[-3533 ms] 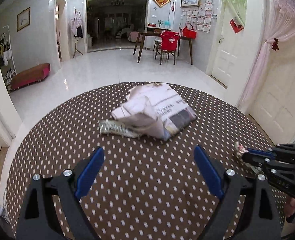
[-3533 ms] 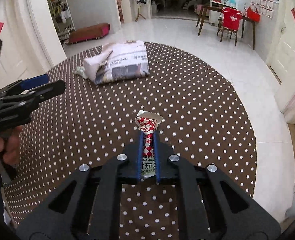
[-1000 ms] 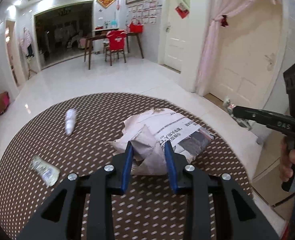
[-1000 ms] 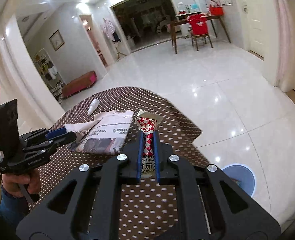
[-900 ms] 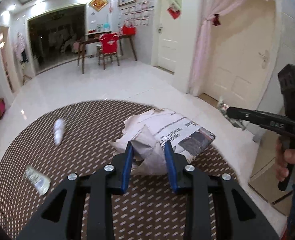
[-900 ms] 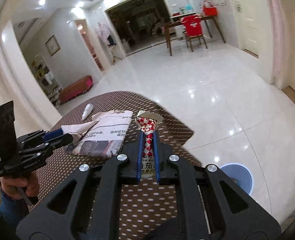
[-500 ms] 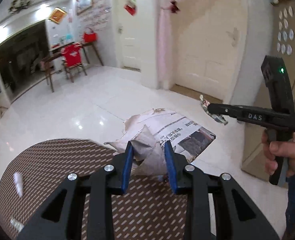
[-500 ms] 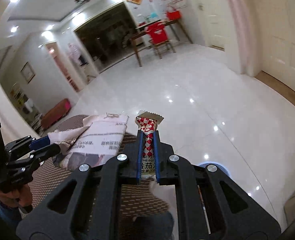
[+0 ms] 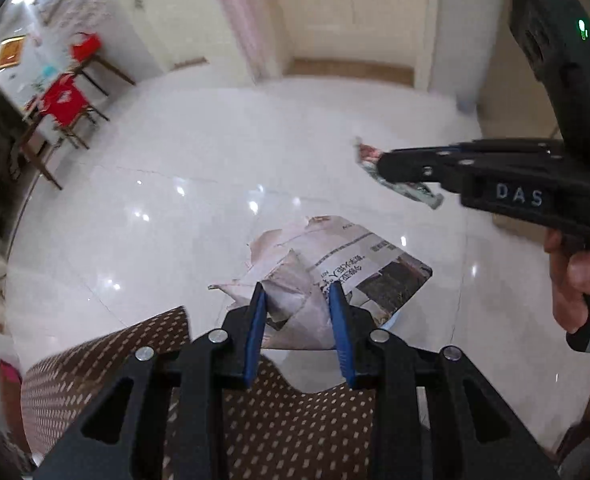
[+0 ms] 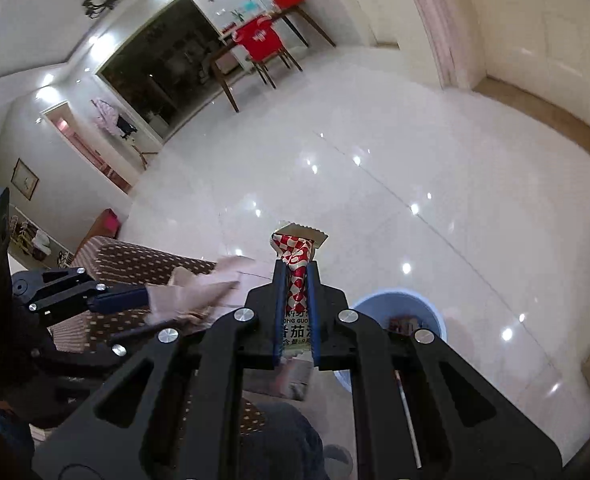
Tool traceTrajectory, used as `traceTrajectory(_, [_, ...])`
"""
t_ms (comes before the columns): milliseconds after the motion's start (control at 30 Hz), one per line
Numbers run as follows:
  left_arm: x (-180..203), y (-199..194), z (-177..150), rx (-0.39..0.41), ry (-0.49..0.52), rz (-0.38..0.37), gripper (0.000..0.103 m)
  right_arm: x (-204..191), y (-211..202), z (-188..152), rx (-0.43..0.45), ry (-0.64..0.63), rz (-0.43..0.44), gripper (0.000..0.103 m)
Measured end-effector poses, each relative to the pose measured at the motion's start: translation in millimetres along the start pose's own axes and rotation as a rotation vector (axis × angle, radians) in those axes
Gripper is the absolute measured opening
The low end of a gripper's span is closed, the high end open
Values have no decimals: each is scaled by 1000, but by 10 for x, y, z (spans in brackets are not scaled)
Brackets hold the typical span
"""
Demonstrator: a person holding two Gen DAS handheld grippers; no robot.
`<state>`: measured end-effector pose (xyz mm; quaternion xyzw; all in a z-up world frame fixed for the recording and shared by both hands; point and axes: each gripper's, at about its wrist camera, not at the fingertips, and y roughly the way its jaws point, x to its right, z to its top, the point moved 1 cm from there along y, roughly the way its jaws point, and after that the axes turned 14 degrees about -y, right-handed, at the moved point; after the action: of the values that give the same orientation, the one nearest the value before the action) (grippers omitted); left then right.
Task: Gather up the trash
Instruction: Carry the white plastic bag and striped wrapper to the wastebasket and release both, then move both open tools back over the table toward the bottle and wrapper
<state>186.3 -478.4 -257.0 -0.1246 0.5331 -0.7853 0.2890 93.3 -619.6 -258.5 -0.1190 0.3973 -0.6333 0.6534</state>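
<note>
My left gripper is shut on a crumpled newspaper and holds it in the air past the table edge, over the white floor. My right gripper is shut on a red-and-white checked snack wrapper, also held in the air. In the left wrist view the right gripper shows at the upper right with the wrapper in it. In the right wrist view the left gripper shows at the left with the newspaper. A light blue bin stands on the floor just below and right of my right gripper.
The brown dotted table lies under my left gripper, its edge just behind the fingertips; it also shows in the right wrist view. White glossy floor spreads ahead. A red chair and wooden table stand far back.
Both grippers have swung away from the table with their loads and now hang over the floor. The blue bin has come closer under my right gripper.
</note>
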Motion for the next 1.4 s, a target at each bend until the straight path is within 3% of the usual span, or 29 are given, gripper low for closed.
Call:
traceTrajectory(167, [151,397,171,-96,17,-16,36,222,257,-196,-67,68,2,13])
traceTrajectory(233, [161,501,227,-124,-2,-27,58,303,357,-267,-97,93,-3,14])
traceTrajectory(267, [157,525,228,-116,-8,-17,81,352,407,-271,-112,104,-7,19])
traceTrajectory(300, [150,532,236,-104,-15,7,85,426,472,-314,-137,126,-11,44])
traceTrajectory(367, [101,516,252,-101,-35,4,85,525,540,-396,-155,161,-16,79])
traceTrajectory(433, [15,465,262,-85,-72,-8,85,579,562,-461,-159,175,-13,81])
traceTrajectory(500, [-73,382,268,-53,-102,-8,85,630,587,-538,-177,195,-26,92])
traceTrajectory(567, [-120,291,278,-22,-144,-18,85,626,593,-539,-176,202,-41,97])
traceTrajectory(800, [-281,-236,137,97,-237,-38,87,510,421,-477,-155,182,-112,97])
traceTrajectory(967, [-416,-684,-110,199,-292,-50,88,258,155,-298,-90,148,-128,97])
traceTrajectory(1200, [-768,-1314,-550,341,-364,-28,90,-448,-221,31,6,31,-107,97])
traceTrajectory(1400, [-1194,-1742,-1037,418,-442,15,91,-1248,-348,237,54,-95,-53,97])
